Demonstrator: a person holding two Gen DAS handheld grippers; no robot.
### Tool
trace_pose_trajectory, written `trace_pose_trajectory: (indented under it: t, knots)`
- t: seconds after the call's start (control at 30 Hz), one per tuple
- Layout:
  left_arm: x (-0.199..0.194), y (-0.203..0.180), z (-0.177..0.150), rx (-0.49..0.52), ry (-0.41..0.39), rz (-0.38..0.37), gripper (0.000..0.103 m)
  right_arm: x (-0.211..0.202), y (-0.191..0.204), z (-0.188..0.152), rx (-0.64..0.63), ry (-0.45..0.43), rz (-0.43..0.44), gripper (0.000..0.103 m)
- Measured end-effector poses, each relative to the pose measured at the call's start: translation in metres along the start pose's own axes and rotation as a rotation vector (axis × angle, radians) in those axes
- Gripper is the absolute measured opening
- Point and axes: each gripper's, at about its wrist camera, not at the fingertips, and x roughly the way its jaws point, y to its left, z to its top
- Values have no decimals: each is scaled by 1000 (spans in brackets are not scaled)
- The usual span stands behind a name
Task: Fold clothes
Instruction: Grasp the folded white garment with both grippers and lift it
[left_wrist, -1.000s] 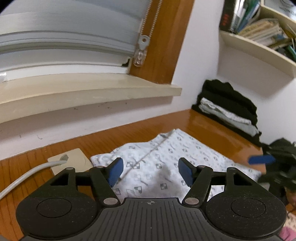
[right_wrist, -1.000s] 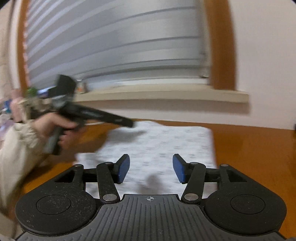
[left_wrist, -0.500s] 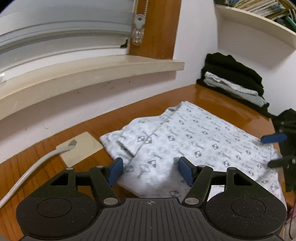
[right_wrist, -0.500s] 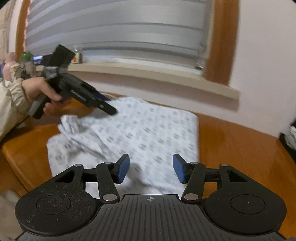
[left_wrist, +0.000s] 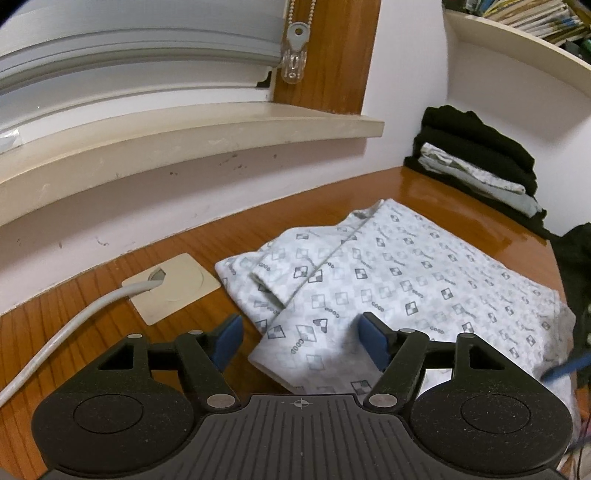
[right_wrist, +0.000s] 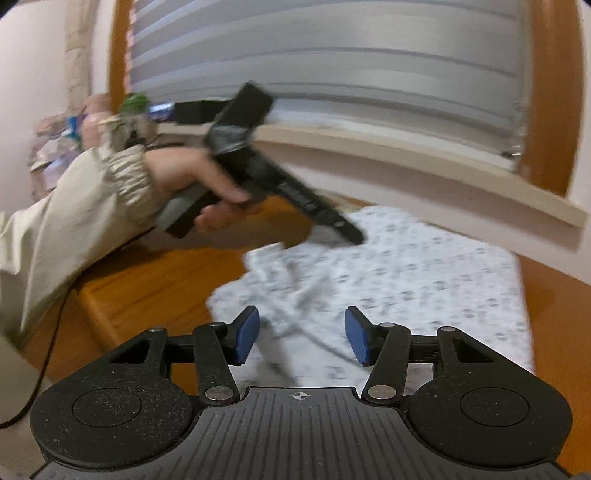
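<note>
- Showing, on the white patterned garment lying on the wooden table, a small repeated word beside each checkered square, reading roughly as "GOGO" or "COCO"; too small for telling which.
- Repeating across the whole cloth in rows, each print sitting diagonally next to its dark-and-light square.
- Blurring into grey smudges in the right wrist view, giving nothing legible there.
- Carrying no readable titles on the book spines on the shelf.

The right view is motion-blurred: the shirt's print smears. Right of the shirt, a dark heap is cut by the frame edge.
</note>
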Motion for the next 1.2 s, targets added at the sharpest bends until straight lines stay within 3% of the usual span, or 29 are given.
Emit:
trace_pose_trajectory:
  t: [0.23, 0.57, 0.83, 0.93, 0.97, 1.0, 1.1, 1.2]
  knots:
    - [2, 4, -1, -31, 5, -10, 77, 11, 34, -2, -107, 25, -19, 78]
    - [2, 5, -1, -37, 8, -13, 77, 29, 39, -3, -130, 47, -117, 80]
    - [4, 7, -1, -59, 16, -22, 77, 38, 37, -7, -124, -2, -133, 80]
    - [3, 9, -1, -72, 16, -18, 77, 41, 35, -5, -105, 0, -137, 61]
    - [3, 10, -1, -79, 14, -17, 77, 42, 37, -6, -132, -3, -161, 48]
    - [2, 11, 0, -86, 11, -16, 77, 42, 37, -7, -148, -2, -176, 40]
    - [-2, 12, 1, -113, -8, -5, 77, 43, 33, -6, -158, 4, -192, 32]
    - [-12, 19, 0, -206, -48, 15, 77, 42, 27, -4, -125, -7, -190, 29]
